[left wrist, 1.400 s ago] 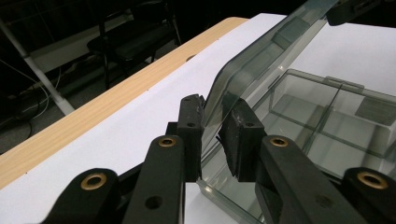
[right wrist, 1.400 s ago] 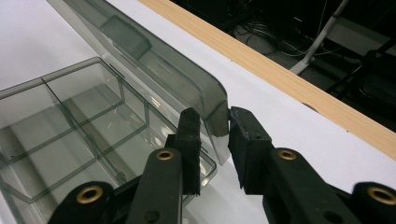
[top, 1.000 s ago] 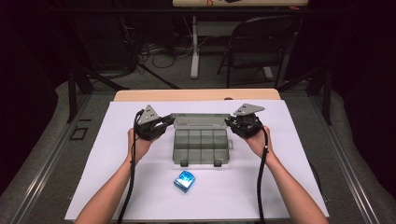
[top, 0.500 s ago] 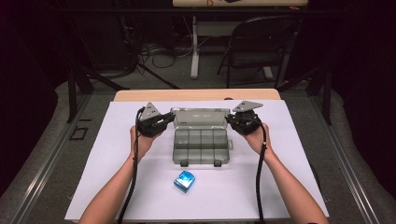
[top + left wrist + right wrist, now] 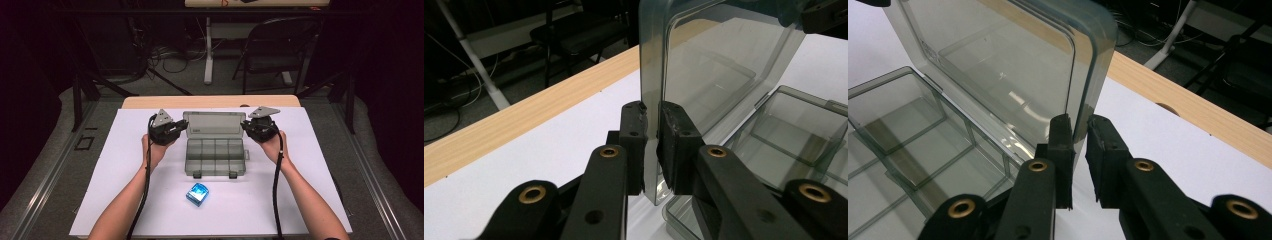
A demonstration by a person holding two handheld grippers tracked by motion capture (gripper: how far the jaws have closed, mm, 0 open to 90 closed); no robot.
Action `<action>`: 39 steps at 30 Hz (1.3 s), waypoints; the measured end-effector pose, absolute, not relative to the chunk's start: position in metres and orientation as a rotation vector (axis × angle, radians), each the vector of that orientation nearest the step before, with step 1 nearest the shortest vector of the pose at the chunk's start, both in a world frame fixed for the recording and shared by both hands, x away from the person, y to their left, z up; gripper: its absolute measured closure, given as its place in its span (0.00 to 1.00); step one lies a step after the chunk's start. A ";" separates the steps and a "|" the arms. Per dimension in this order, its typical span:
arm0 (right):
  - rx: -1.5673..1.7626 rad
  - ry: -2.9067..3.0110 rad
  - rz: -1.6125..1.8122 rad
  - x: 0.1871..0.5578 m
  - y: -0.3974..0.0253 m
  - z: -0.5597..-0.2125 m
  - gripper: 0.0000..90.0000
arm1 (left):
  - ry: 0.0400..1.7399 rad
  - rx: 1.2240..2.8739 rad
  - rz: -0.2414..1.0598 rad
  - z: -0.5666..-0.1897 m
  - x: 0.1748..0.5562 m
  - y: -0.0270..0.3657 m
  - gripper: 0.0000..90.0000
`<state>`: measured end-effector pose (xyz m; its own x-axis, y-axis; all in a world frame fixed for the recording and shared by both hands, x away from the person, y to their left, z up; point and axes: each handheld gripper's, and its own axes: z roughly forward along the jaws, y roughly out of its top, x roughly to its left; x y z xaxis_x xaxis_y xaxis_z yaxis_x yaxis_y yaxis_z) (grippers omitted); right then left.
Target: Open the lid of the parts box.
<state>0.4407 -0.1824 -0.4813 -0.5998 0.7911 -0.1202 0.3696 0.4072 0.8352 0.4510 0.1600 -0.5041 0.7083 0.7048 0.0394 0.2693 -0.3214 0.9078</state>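
Note:
A clear grey compartment box (image 5: 215, 156) lies open mid-table, and its lid (image 5: 214, 124) stands up at the back. My left gripper (image 5: 184, 125) is shut on the lid's left edge; the left gripper view shows the lid (image 5: 724, 65) pinched between the jaws of that gripper (image 5: 653, 120). My right gripper (image 5: 245, 125) holds the lid's right edge, and the right gripper view shows the lid's rim (image 5: 1088, 75) between the jaws of that gripper (image 5: 1079, 130). The box's compartments (image 5: 903, 135) look empty.
A small blue packet (image 5: 198, 193) lies on the white sheet (image 5: 125, 200) in front of the box. The wooden table edge (image 5: 210, 101) runs behind the lid. A folding chair (image 5: 280, 45) and cables stand on the floor beyond.
Both grippers have moved slightly back and up with the lid, which now stands taller and more upright. The blue packet has not moved.

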 end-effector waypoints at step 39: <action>1.112 2.213 0.960 0.466 -0.173 -0.511 0.86 | 0.877 2.039 0.511 -0.526 0.475 0.147 0.85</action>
<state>0.4657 -0.1735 -0.5113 -0.5544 0.8257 -0.1038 0.4884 0.4238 0.7628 0.4748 0.1467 -0.5258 0.6723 0.7393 0.0380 0.3983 -0.4046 0.8232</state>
